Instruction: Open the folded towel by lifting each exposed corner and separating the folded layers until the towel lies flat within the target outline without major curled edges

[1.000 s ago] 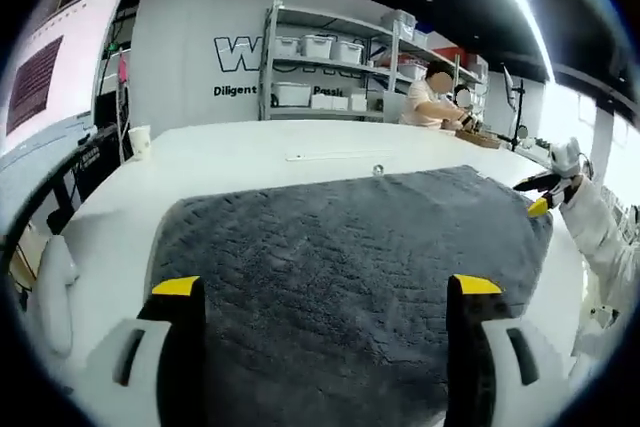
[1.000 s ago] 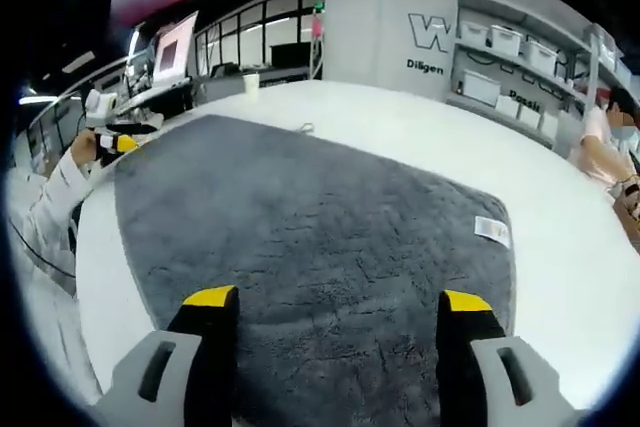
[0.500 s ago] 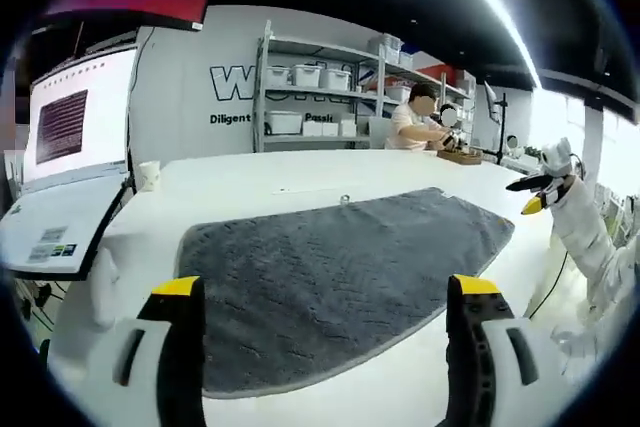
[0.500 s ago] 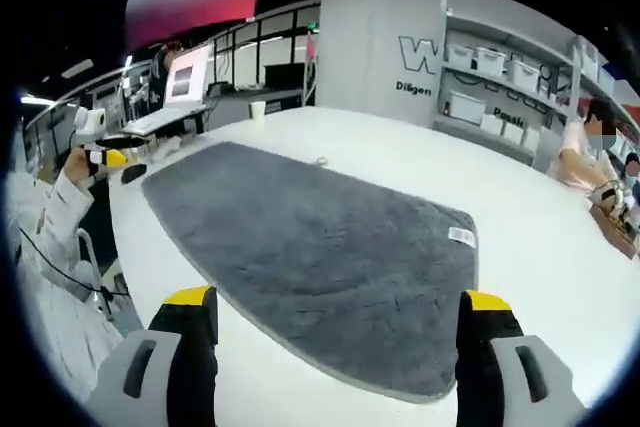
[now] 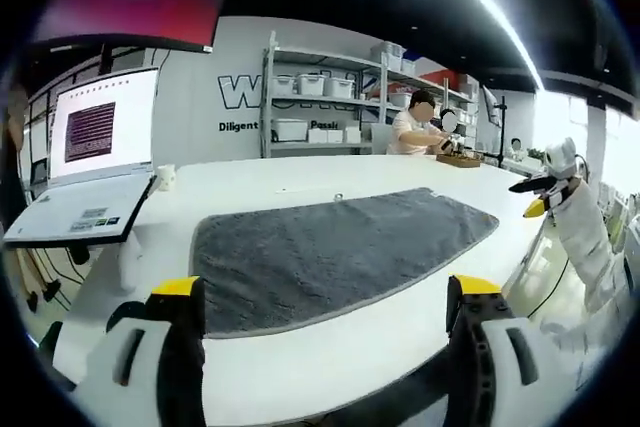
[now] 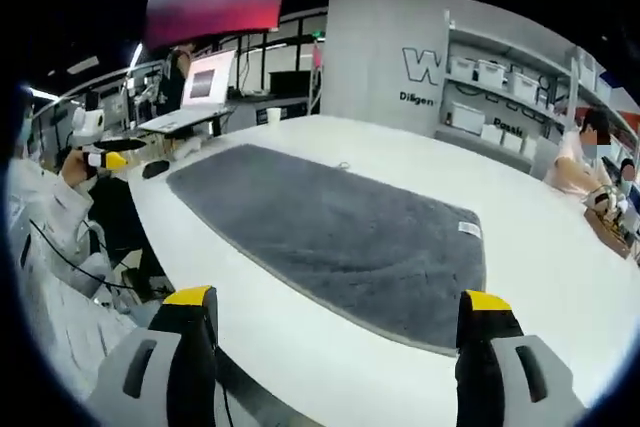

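- Left gripper (image 5: 320, 297) – jaws wide, holding nothing – has pulled back off the towel (image 5: 335, 252).
- Towel lies spread flat on the white table (image 6: 560, 247), edges uncurled; unfolding looks finished.
- Right gripper (image 6: 335, 312) has likewise backed away – jaws wide, empty.

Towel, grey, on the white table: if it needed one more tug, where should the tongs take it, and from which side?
Probably the near corner of the towel beside the white label, approached from the table edge below it. The towel lies flat, so only its thin rim offers a pinch, and that corner sits closest to the open right tongs.
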The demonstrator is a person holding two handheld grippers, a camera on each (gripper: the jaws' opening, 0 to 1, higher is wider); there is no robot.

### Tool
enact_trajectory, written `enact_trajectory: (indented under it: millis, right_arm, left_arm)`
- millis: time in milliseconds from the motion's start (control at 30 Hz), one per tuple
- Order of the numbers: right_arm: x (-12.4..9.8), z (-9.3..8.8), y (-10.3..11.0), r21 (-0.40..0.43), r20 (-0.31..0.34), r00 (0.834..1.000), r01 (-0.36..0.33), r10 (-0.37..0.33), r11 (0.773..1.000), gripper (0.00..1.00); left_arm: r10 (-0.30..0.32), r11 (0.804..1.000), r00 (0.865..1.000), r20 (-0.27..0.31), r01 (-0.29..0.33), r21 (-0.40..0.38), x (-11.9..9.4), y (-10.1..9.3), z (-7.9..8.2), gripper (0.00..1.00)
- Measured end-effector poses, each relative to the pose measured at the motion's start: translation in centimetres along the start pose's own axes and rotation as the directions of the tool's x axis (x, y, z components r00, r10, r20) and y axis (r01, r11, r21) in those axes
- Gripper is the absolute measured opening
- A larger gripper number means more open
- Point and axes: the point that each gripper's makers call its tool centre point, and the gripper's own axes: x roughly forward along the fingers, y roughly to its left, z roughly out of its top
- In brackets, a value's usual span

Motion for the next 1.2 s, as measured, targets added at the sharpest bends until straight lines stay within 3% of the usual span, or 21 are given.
enact_trajectory:
  millis: [167,567,1200]
  right_arm:
    - [-0.1,-0.1,0.6,-0.008,-0.004,1.000,-0.012,0.012,1.000,0.99]
    - [1.1,0.6,0.5,-0.008,0.003,1.000,-0.018,0.018,1.000,0.99]
    - [1.6,0.6,1.0,-0.020,-0.006,1.000,-0.031,0.030,0.999,0.99]
  left_arm:
    - [-0.011,1.000,1.000,-0.002,0.011,-0.010,-0.1,-0.4,-0.5,0.99]
    - [0.026,0.999,0.999,-0.019,-0.027,-0.042,0.3,1.2,-1.6,0.98]
    - [0.016,0.999,1.000,-0.005,-0.016,-0.027,0.4,0.6,-0.9,0.98]
